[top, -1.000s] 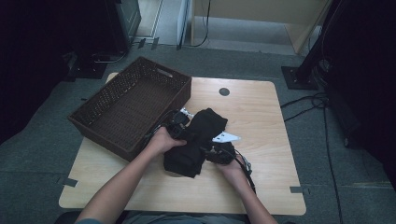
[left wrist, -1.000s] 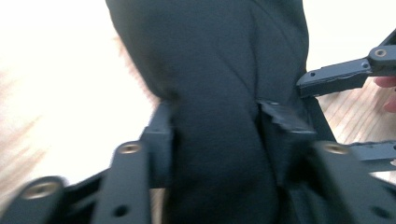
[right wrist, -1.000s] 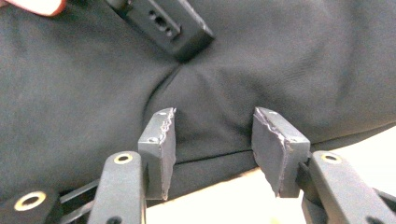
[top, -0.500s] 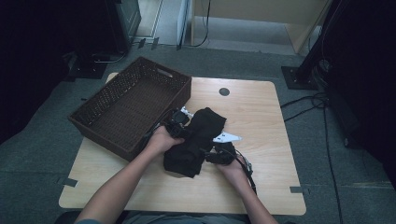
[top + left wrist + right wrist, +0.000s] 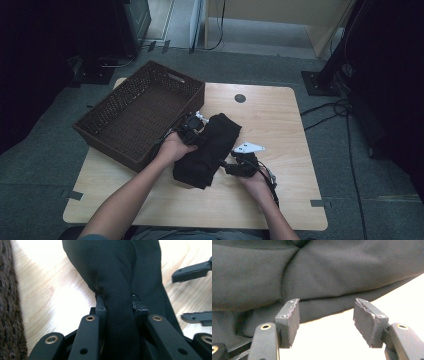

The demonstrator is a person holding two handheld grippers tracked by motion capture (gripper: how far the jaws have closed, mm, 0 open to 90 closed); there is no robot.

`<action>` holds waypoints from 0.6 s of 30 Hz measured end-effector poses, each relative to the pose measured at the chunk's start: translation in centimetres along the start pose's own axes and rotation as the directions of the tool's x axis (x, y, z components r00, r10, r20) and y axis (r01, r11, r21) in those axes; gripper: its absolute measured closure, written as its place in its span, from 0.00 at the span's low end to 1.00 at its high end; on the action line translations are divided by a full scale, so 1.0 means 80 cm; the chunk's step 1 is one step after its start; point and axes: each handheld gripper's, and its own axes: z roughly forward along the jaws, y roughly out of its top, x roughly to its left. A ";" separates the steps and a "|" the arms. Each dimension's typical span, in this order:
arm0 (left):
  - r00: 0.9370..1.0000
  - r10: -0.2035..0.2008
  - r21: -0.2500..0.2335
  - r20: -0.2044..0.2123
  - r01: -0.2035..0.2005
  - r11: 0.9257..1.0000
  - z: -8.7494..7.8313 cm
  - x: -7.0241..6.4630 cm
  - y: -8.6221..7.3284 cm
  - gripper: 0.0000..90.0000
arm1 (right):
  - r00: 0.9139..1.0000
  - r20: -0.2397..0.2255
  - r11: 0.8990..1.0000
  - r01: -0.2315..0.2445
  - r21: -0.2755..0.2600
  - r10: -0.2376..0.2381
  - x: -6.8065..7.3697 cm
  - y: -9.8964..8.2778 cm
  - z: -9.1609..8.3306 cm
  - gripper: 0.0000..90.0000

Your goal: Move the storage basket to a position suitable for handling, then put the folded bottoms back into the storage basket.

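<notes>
A black cloth (image 5: 207, 150) lies bunched on the wooden table (image 5: 280, 120), just right of the wicker basket (image 5: 142, 117) and near the table's middle. The left gripper (image 5: 192, 126) sits at the cloth's far left edge; in the left gripper view its jaws have just been closing and now pinch a thick fold of the cloth (image 5: 120, 315) between the pads, with the basket's weave (image 5: 11, 315) along the left border. The right gripper (image 5: 240, 165) rests at the cloth's near right side. In the right gripper view its jaws have just been opening and stand well apart, the pads (image 5: 289, 320) free over bare table, the cloth (image 5: 312, 272) lying just beyond their tips and not between them
</notes>
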 end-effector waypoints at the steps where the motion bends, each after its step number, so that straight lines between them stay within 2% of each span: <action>1: 1.000 0.005 -0.003 -0.002 -0.005 1.000 -0.002 -0.001 0.002 0.82 | 1.000 0.000 1.000 0.000 0.000 0.000 0.000 0.000 0.000 0.43; 4: 1.000 0.016 -0.003 -0.002 -0.016 1.000 -0.008 -0.004 0.007 0.82 | 1.000 0.003 1.000 -0.010 0.003 0.010 0.000 -0.002 0.002 0.43; 7: 1.000 0.024 0.002 -0.013 -0.024 1.000 -0.013 -0.005 0.011 0.82 | 1.000 0.012 1.000 0.002 0.006 -0.002 0.000 -0.003 0.004 0.43; 12: 1.000 0.010 0.002 -0.012 -0.010 1.000 -0.016 -0.001 0.014 0.82 | 1.000 0.017 1.000 -0.003 -0.007 0.003 0.000 -0.002 0.004 0.43; 16: 1.000 0.016 -0.002 -0.014 -0.016 1.000 -0.019 -0.002 0.015 0.82 | 1.000 0.019 1.000 -0.002 0.001 0.002 -0.001 -0.003 0.005 0.43; 18: 1.000 0.003 -0.009 -0.005 -0.003 1.000 -0.022 0.000 0.016 0.82 | 1.000 0.019 1.000 -0.006 0.003 0.006 -0.001 -0.003 0.006 0.43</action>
